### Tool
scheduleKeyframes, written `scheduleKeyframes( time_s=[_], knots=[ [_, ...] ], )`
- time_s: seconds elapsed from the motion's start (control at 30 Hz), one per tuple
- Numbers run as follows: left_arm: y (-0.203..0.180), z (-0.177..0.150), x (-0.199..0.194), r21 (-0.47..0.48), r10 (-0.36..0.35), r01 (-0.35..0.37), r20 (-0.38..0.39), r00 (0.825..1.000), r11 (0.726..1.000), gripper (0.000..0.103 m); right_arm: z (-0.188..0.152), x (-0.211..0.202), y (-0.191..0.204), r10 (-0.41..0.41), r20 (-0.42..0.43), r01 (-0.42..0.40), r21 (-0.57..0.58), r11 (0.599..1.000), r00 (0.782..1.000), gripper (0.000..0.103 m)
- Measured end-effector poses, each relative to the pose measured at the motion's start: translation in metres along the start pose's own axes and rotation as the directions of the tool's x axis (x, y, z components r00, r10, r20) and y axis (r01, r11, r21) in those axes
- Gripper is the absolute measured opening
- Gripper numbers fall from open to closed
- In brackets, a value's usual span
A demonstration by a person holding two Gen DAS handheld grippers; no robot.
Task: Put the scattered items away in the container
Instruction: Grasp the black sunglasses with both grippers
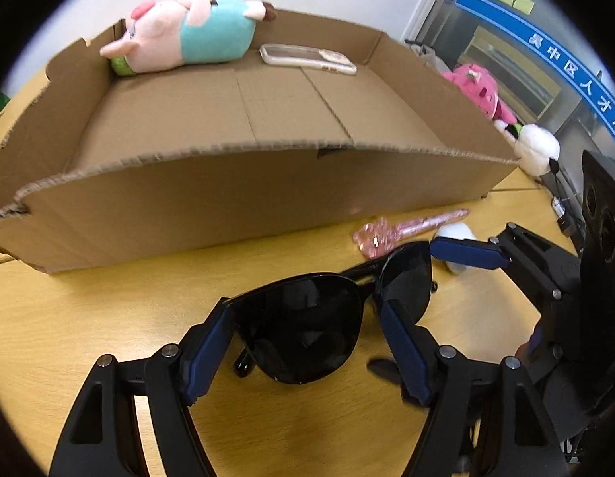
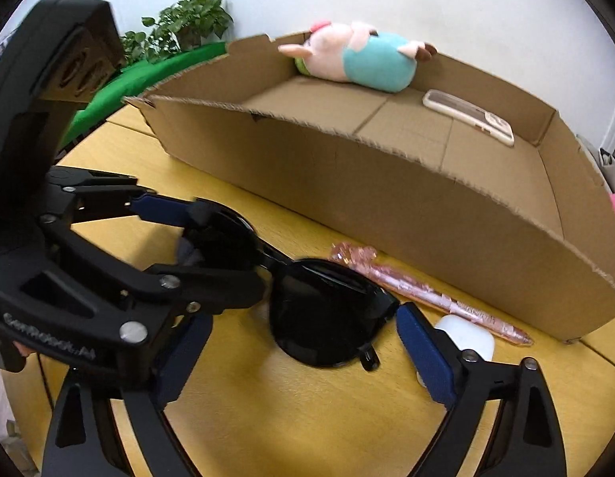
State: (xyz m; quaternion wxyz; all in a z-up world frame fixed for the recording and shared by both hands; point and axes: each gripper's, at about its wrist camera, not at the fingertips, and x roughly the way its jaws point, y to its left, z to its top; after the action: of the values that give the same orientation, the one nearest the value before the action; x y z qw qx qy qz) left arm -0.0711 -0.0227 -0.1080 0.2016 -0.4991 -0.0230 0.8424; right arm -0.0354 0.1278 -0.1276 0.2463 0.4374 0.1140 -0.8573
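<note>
Two grippers stood over the sunglasses [image 1: 307,318] on the yellow table [image 1: 88,318], just in front of the cardboard box [image 1: 228,206]. The left gripper [image 1: 303,330] had its jaws apart around one dark lens, a blue pad on each side. Whether the pads pressed on the frame I could not tell; one looked to touch the lens edge near the bridge. The right gripper [image 2: 303,353] was spread wider around the other lens, and its pads stood clear of the frame. In the right wrist view the left gripper crossed in from the left, in front of the right gripper's near finger.

Beside the sunglasses, between them and the box wall, lay a pink glittery pen [image 2: 427,290]. A small white case [image 2: 466,338] sat just by the pen, partly hidden behind the right gripper's finger. Inside the box, against the far wall, lay a plush pig [image 1: 188,35] in a teal shirt and a white remote [image 1: 307,59]. Past the box's right end were a pink plush [image 1: 478,87] and a white plush [image 1: 538,151]. A green cloth [image 2: 156,71] and a plant [image 2: 180,24] showed behind the box's left end.
</note>
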Motion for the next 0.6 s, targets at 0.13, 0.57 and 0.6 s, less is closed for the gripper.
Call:
scheduleKeyframes(
  time_s=[0.13,0.57,0.6],
  knots=[
    [-0.002,0.000,0.000,0.019,0.031,-0.031,0.002,1.000,0.999,0.065,-0.005,0.005,-0.004,-0.012,-0.008,0.012,0.011,1.000,1.000,0.081],
    [-0.001,0.001,-0.010,-0.008,0.014,-0.014,0.013,1.000,1.000,0.062,-0.008,-0.007,-0.005,-0.037,0.030,0.035,0.064,0.997,0.999,0.067],
    [-0.001,0.002,-0.014,-0.008,0.011,-0.011,0.022,1.000,1.000,0.062,-0.007,-0.011,-0.005,-0.037,0.041,0.034,0.067,0.997,0.998,0.063]
  ],
)
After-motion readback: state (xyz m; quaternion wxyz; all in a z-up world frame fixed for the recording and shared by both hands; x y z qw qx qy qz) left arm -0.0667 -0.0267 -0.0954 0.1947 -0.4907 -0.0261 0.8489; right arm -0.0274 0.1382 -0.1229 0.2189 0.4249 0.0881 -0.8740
